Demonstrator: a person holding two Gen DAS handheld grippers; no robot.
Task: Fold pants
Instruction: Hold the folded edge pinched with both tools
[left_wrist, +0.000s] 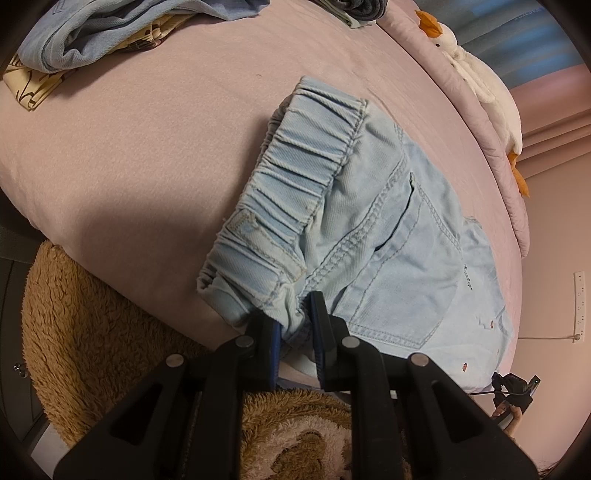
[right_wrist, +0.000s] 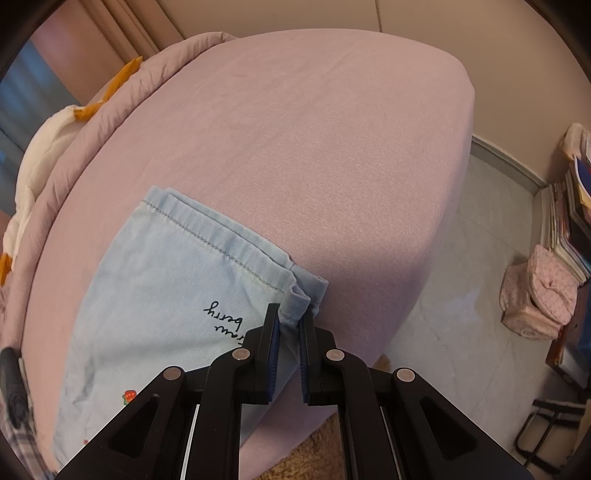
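Denim, pale blue, sits bunched between both pairs of our jaws. On the left gripper (left_wrist: 295, 317), the blue-padded fingers are closed most of the way, leaving only a narrow gap filled by a gathered corner of the pants (left_wrist: 369, 221) at the waist end. Directly ahead of these jaws the ribbed elastic waistband (left_wrist: 303, 177) stretches away from us, and to their right a back pocket (left_wrist: 417, 266) with heavy stitching lies flat. On the right gripper (right_wrist: 290, 317), the jaws are likewise nearly closed, pinching a corner of the leg hem (right_wrist: 207, 236), whose stitched edge runs away to the upper left. Just left of these jaws we see black script lettering (right_wrist: 225, 319) on the cloth, and lower left a small strawberry print (right_wrist: 129, 396).

The pants lie along the near edge of a bed covered by a mauve sheet (right_wrist: 314, 147), which spreads bare ahead of the right jaws. Beneath the left jaws, off the bed edge, is a brown fuzzy rug (left_wrist: 92, 332). Far ahead and left of the left jaws we see a heap of blue clothing (left_wrist: 92, 33) on patterned cream fabric (left_wrist: 33, 88); far to their right, a white plush goose (left_wrist: 480, 85) rests along the quilted border.
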